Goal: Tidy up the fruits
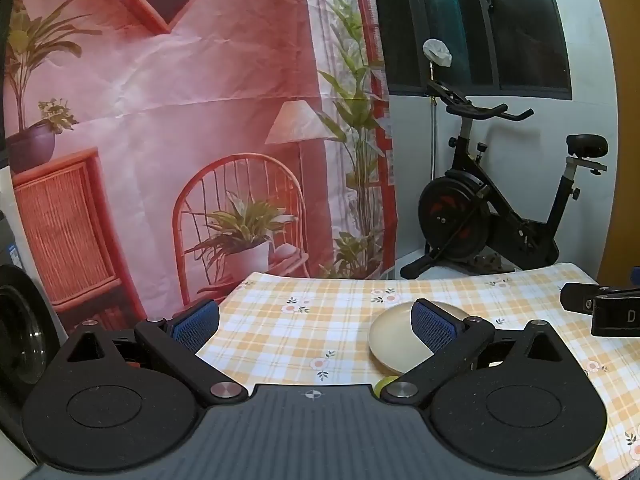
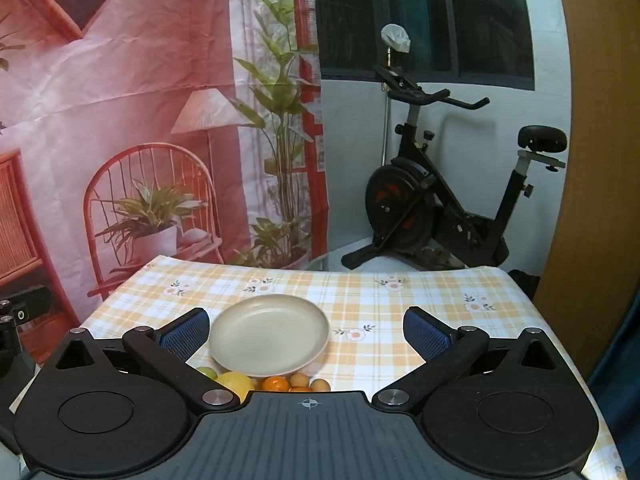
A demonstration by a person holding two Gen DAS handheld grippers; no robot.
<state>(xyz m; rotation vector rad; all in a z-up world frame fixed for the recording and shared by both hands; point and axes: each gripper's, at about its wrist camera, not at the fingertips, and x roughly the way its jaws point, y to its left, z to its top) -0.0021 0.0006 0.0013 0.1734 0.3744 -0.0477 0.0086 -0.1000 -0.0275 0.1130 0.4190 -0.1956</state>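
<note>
Left wrist view: the left gripper (image 1: 315,322) is held with its jaws wide apart and nothing between them, the empty plate (image 1: 390,338) lying partly behind its right finger and a sliver of green fruit (image 1: 385,383) just beside that finger's pivot. Right wrist view: the right gripper (image 2: 306,334) is likewise spread and empty, the plate (image 2: 269,334) framed between its fingers and the fruits (image 2: 276,383) clustered against the plate's near rim, half hidden by the gripper body. The opening step is judged to be in hand, nothing yet being on the plate; a lowering onto one fruit is called for next.

- A room in a home, set up for recording.
- A black stationary exercise bike (image 2: 448,200) stands by a dark window (image 2: 424,16).
- A pink printed fabric backdrop (image 1: 180,100) of a furnished room hangs behind a table in a yellow checked floral tablecloth (image 2: 400,300).
</note>
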